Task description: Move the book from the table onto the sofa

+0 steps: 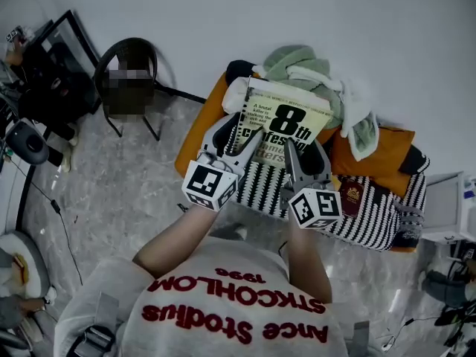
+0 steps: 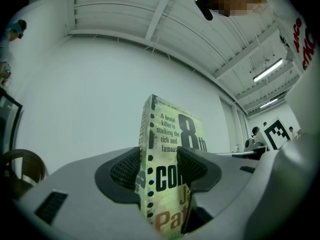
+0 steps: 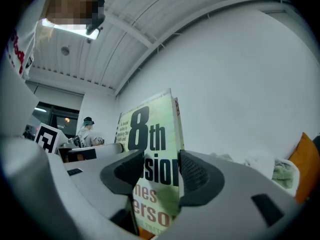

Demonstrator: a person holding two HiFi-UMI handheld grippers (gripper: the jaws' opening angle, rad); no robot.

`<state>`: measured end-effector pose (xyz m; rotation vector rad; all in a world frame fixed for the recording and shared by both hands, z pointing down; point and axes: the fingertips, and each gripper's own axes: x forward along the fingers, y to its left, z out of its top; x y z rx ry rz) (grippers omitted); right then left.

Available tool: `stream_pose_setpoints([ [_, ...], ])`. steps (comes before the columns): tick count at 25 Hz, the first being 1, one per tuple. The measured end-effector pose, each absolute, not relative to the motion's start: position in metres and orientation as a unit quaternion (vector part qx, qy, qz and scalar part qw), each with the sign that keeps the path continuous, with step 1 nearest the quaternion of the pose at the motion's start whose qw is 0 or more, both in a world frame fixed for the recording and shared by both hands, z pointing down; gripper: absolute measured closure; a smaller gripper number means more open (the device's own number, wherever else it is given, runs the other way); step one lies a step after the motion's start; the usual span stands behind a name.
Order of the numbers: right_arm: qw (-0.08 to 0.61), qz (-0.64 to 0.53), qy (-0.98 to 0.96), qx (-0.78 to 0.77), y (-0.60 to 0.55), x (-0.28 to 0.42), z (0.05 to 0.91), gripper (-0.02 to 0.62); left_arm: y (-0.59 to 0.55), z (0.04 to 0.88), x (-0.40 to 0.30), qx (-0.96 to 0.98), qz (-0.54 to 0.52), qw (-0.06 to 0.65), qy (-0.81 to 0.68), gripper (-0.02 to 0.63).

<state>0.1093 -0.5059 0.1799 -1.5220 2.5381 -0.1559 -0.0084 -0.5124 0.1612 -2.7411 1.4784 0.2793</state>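
Gripping the book (image 1: 286, 121) with both claws at once suits it. It looks like a thick paperback, stiff enough as a closed block not to sag and moderately weighty. Its smooth cover could slide between the pads if you ease off.

Your left claw (image 1: 232, 138) is clamped over the spine side near the lower end, and your right claw (image 1: 305, 153) over the opposite side. Each gripper view shows ribbed pads pressing the front and back covers, so the jaws stand wide only because the book is thick. Hold it near those lower corners and squeeze the whole block so the pages cannot fan open.

You have the book in the air, cover toward you, above the sofa (image 1: 387, 158) with its orange cushions, a striped blanket (image 1: 372, 210) and a green towel (image 1: 297, 65).

The cover is a mottled pale yellow-green with a big black "8th", black title lettering, orange author lettering and a row of black dots down the spine.
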Motion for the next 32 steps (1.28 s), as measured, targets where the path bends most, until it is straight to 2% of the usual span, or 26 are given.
stream_pose_setpoints([
  [10, 0.094, -0.057, 0.852, -0.513, -0.54, 0.141, 0.178, 0.357, -0.548, 0.159, 0.022, -0.878, 0.089, 0.004, 0.47, 0.374],
  [32, 0.084, -0.133, 0.822, -0.548, -0.576, 0.124, 0.266, 0.368, -0.597, 0.251, 0.004, -0.891, 0.049, -0.071, 0.445, 0.374],
])
